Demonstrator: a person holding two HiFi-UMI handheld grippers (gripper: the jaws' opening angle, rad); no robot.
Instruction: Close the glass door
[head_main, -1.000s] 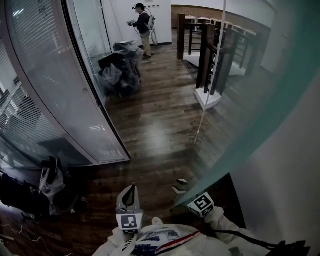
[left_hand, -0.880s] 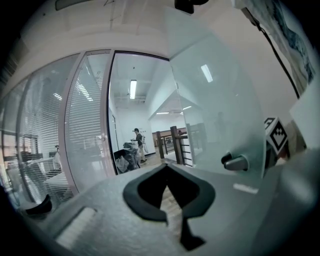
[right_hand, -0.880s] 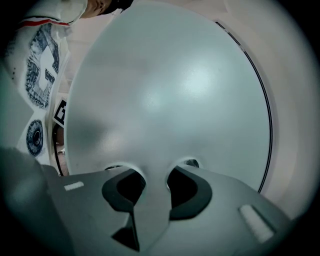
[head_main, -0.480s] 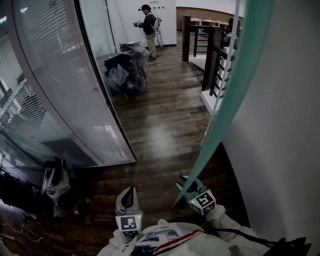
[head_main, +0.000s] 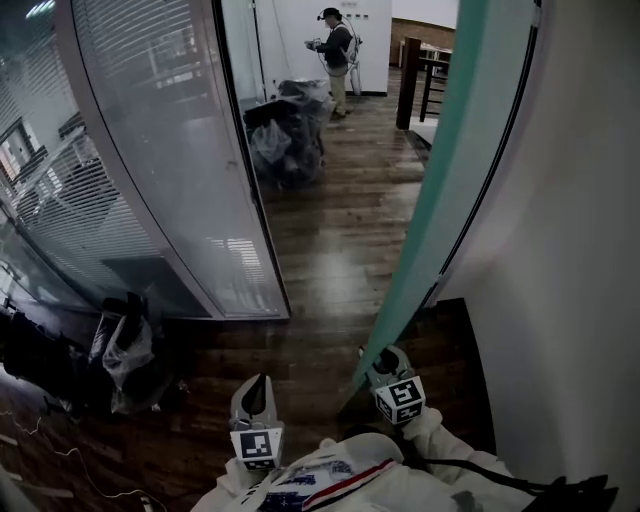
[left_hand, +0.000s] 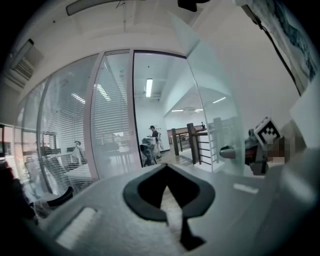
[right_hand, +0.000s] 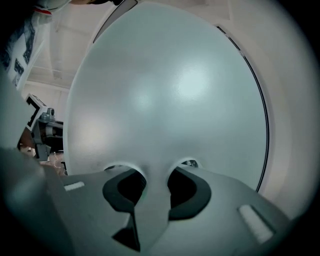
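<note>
The glass door (head_main: 450, 170) shows as a tall teal-edged pane, almost upright, right of centre in the head view. My right gripper (head_main: 383, 362) is at its lower edge, shut on a pale upright bar (right_hand: 150, 200) that fills the gap between its pads; it looks like the door handle. Frosted glass (right_hand: 170, 90) fills the right gripper view. My left gripper (head_main: 255, 392) is held level in front of my chest, left of the door, shut with nothing in it. In the left gripper view, its tips (left_hand: 166, 167) meet, and the right gripper (left_hand: 260, 145) shows beside the glass.
A curved glass partition with blinds (head_main: 170, 150) runs along the left. Dark bagged things (head_main: 290, 125) stand on the wooden floor down the corridor, with a person (head_main: 338, 45) beyond. A white wall (head_main: 570, 250) is on the right, bags (head_main: 120, 350) at lower left, a stair railing (head_main: 425, 70) far back.
The door's teal edge has swung from a long slant to nearly upright, with the right gripper still on it. Both grippers moved along; the stair railing is now mostly hidden.
</note>
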